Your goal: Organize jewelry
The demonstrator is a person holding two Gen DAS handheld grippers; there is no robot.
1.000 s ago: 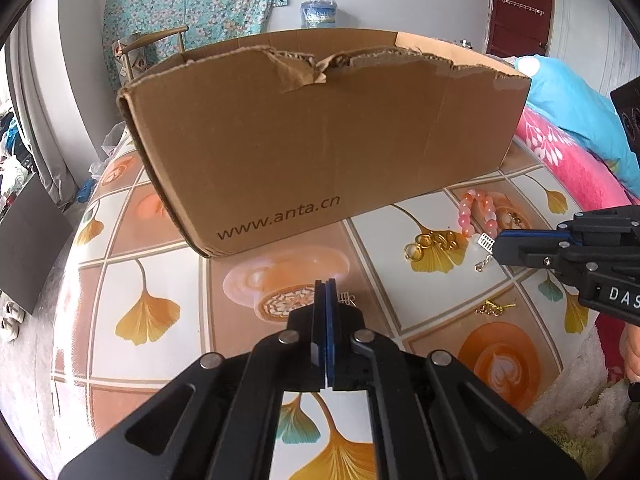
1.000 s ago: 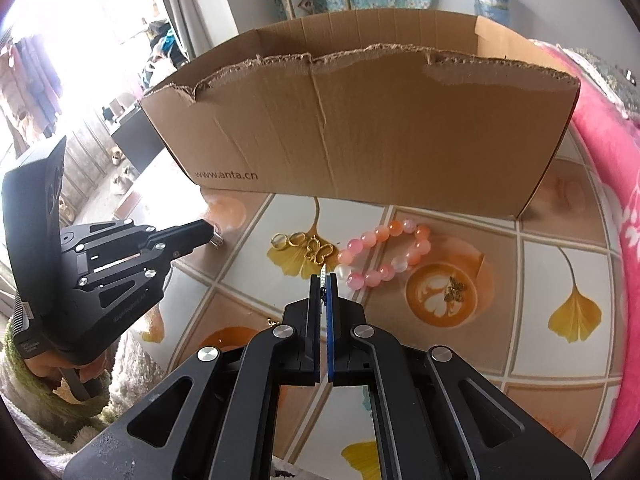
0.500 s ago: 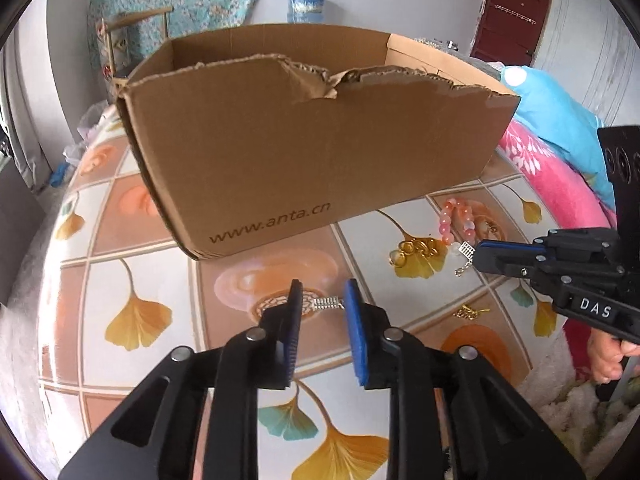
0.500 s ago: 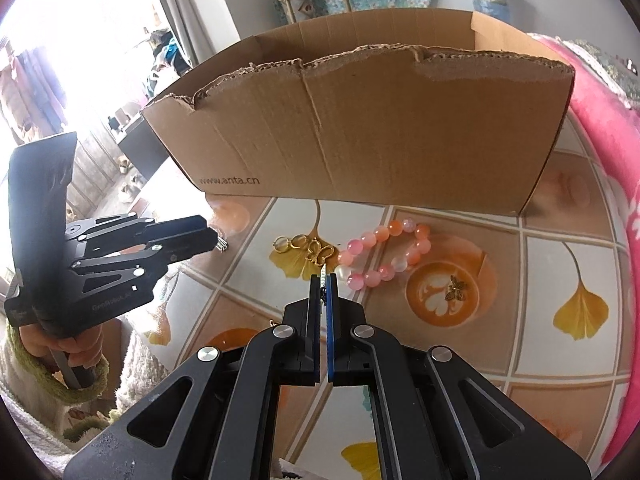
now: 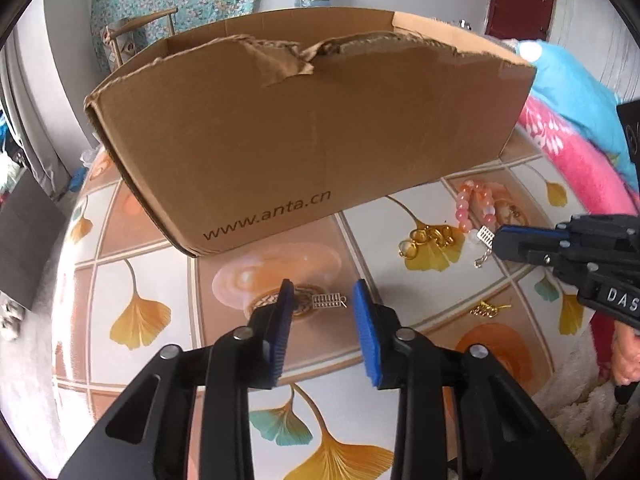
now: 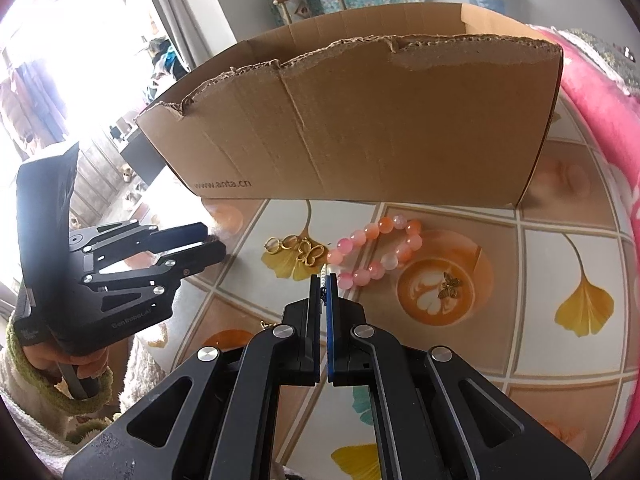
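Note:
A small silver comb-shaped earring lies flat on the tiled tablecloth, between and just past my left gripper's blue pads, which stand apart and do not press it. My right gripper is shut on a matching silver earring; in the left wrist view that earring dangles from its tip at the right. Behind both stands the open cardboard box. In front of the box lie a pink bead bracelet, linked gold rings and a gold butterfly charm.
Another small gold piece lies on the table between the two grippers. A pink and blue blanket borders the table's right side. Each gripper is held by a hand in a fluffy sleeve.
My left gripper's jaws have parted, and the silver earring now rests on the cloth between them. The right gripper has stayed shut on its earring.

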